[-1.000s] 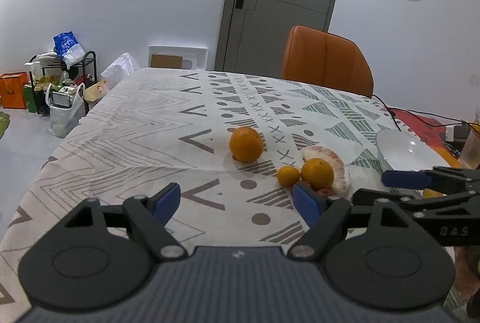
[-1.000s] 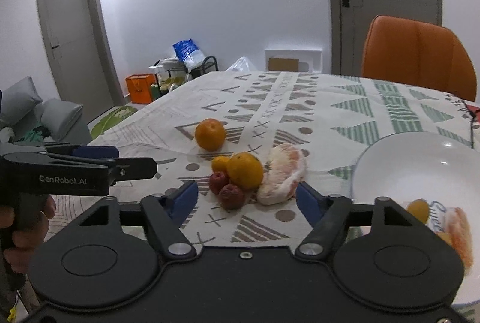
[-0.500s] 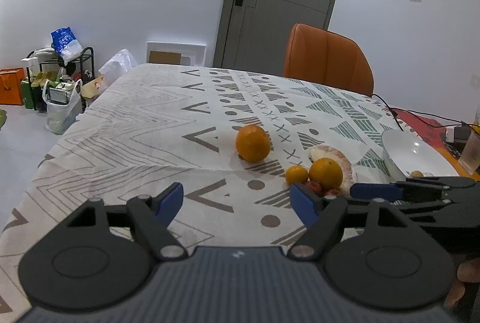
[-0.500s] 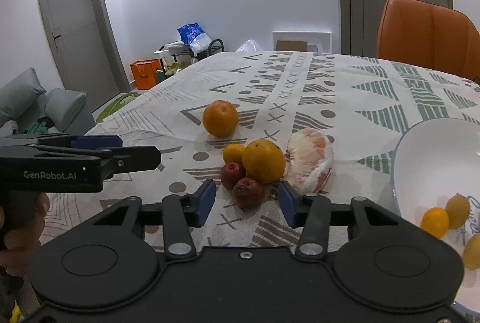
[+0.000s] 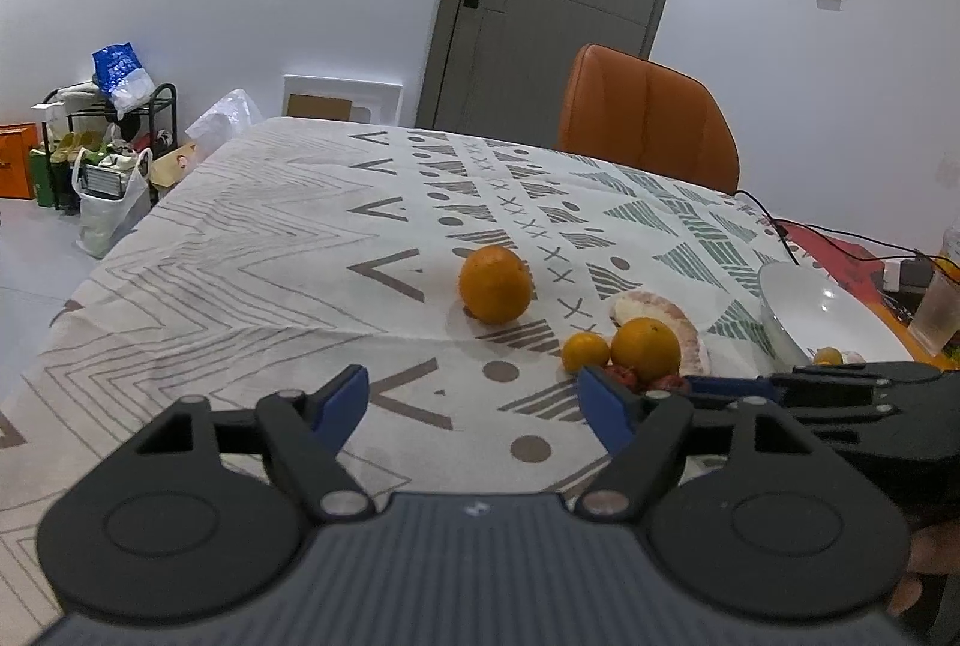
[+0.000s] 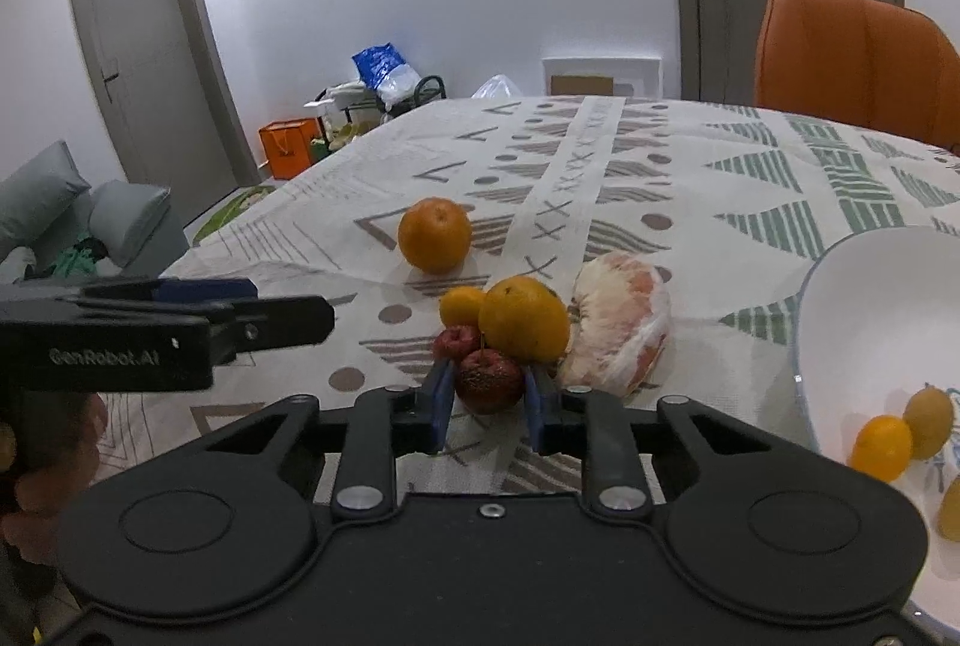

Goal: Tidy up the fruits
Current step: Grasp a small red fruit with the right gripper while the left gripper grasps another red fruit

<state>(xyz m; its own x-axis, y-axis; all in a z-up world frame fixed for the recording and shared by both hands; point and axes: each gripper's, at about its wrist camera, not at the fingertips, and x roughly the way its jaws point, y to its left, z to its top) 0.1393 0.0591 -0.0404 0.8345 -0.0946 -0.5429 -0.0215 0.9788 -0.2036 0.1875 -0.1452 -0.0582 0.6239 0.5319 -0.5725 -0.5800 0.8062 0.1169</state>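
Red fruit [image 6: 487, 380] (stem up) in right gripper [image 6: 487, 394].

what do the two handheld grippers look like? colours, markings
Both are matte black with blue finger pads. Left gripper: ribbed grey-black body, two round discs, silver pivot screws. Right gripper: smooth black body, the same discs and screws. The left one's side, seen from the right wrist, reads "GenRobot.AI". No cables or sleeves visible.

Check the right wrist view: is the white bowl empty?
No, the white bowl already holds several small yellow-orange fruits near its lower right side.
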